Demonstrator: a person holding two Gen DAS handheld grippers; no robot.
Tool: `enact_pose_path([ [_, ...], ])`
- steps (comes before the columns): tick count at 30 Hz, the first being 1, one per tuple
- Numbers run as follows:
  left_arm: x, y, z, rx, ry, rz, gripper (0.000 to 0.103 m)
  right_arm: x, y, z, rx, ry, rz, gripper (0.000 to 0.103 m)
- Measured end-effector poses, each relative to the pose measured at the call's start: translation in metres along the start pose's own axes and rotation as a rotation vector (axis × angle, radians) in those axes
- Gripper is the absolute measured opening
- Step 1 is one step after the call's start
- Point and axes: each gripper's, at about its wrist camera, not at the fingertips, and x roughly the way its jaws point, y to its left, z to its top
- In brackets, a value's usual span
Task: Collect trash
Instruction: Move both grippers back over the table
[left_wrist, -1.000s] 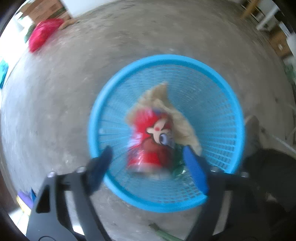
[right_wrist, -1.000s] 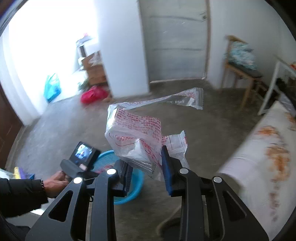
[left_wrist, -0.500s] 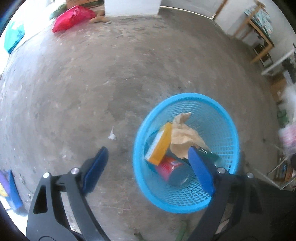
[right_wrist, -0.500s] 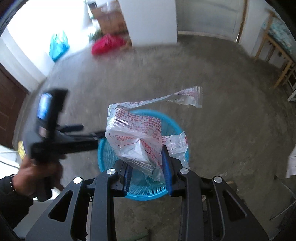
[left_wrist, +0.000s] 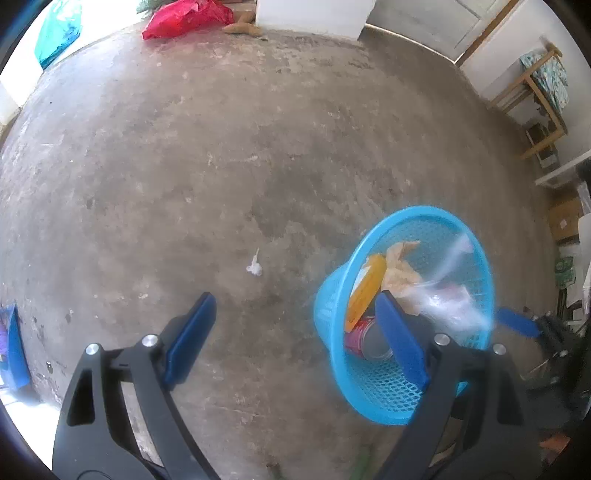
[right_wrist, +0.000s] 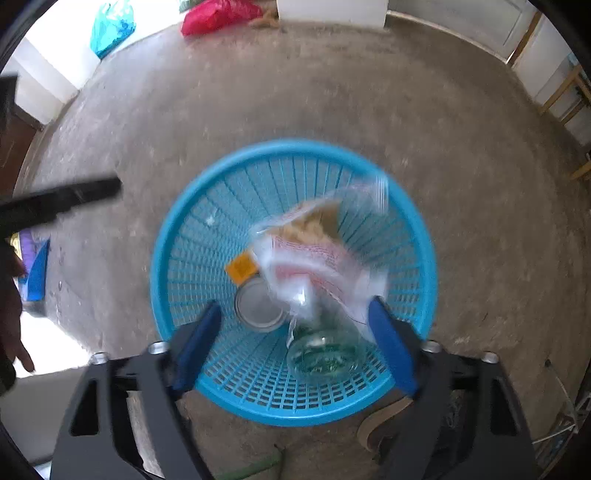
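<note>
A blue mesh basket (right_wrist: 177, 229) stands on the concrete floor, directly below my right gripper (right_wrist: 295, 314). Its jaws are opening, and a clear wrapper with red print (right_wrist: 314, 258) drops blurred between them, free of both pads. In the basket lie a can (right_wrist: 258, 306), an orange box (right_wrist: 242, 267), brown paper and a glass bottle (right_wrist: 325, 354). My left gripper (left_wrist: 293, 302) is open and empty over bare floor, left of the basket (left_wrist: 332, 295). The left wrist view shows the falling wrapper (left_wrist: 443, 299) and a finger of the right gripper (left_wrist: 515, 323). A white scrap (left_wrist: 254, 267) lies on the floor.
A red bag (left_wrist: 184, 18) and a teal bag (left_wrist: 55, 37) sit by the far wall. A wooden chair (left_wrist: 543, 85) stands at the right. Blue and purple items (left_wrist: 14, 350) lie at the left edge. A person's hand (right_wrist: 11, 332) shows at the left.
My right gripper came down over the basket, opened and let go of the wrapper, which now falls in. My left gripper drew away from the basket to its left.
</note>
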Motion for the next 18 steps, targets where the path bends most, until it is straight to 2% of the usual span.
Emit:
enact_pose_path([
  [2, -0.003, -0.004, 0.002, 0.004, -0.012, -0.003, 0.084, 0.0, -0.005, -0.004, 0.015, 0.019, 0.009, 0.081],
  [4, -0.01, -0.012, 0.004, 0.01, -0.027, -0.016, 0.084, -0.01, -0.013, -0.004, 0.045, -0.009, 0.031, 0.084],
  [8, -0.03, -0.046, 0.009, 0.058, -0.07, -0.062, 0.084, -0.06, -0.037, -0.007, 0.122, -0.129, 0.047, 0.087],
  [13, -0.082, -0.124, 0.023, 0.175, -0.186, -0.188, 0.084, -0.163, -0.092, -0.025, 0.237, -0.346, 0.089, 0.096],
  [16, -0.121, -0.196, 0.028, 0.293, -0.259, -0.288, 0.084, -0.235, -0.141, -0.062, 0.297, -0.481, 0.099, 0.097],
  [17, -0.139, -0.235, 0.028, 0.36, -0.292, -0.335, 0.084, -0.262, -0.159, -0.082, 0.309, -0.53, 0.073, 0.097],
  [18, -0.15, -0.258, 0.027, 0.398, -0.308, -0.359, 0.085, -0.285, -0.176, -0.1, 0.321, -0.569, 0.04, 0.097],
])
